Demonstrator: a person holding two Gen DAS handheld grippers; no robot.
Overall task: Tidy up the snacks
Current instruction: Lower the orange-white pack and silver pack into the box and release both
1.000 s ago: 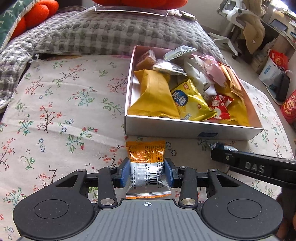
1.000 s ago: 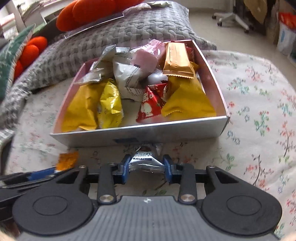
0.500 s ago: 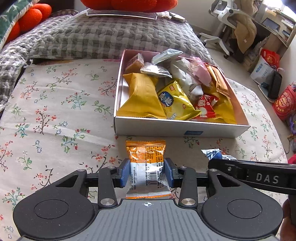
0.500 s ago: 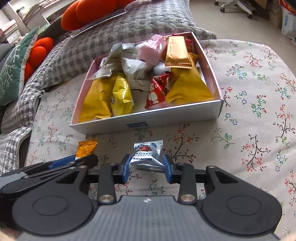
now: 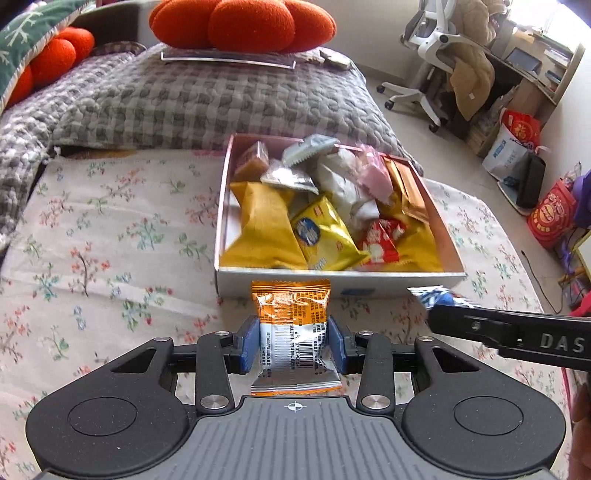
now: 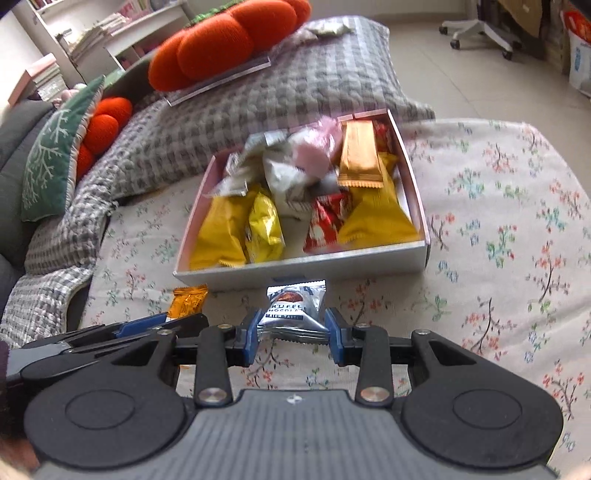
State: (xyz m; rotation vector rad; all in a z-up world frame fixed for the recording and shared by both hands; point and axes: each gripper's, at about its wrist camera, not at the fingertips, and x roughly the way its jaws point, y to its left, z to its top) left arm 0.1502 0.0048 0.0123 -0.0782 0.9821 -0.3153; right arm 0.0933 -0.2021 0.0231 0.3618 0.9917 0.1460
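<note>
A white box (image 5: 280, 282) full of snack packets stands on a floral cloth; it also shows in the right wrist view (image 6: 362, 264). My left gripper (image 5: 291, 345) is shut on an orange-and-silver snack packet (image 5: 291, 325), held above the cloth just before the box's near wall. My right gripper (image 6: 293, 336) is shut on a silver truffle chocolate packet (image 6: 295, 308), also in front of the box. The right gripper's arm (image 5: 517, 336) and its packet (image 5: 439, 297) show at the right of the left wrist view. The left gripper's orange packet (image 6: 188, 301) shows in the right wrist view.
A grey checked quilt (image 5: 207, 99) lies behind the box, with orange cushions (image 5: 240, 22) and a green pillow (image 6: 51, 151) further back. An office chair (image 5: 439, 55) and bags (image 5: 550, 214) stand on the floor to the right.
Both grippers have risen and drawn back from the box, each still holding its packet; the box now looks smaller and further off.
</note>
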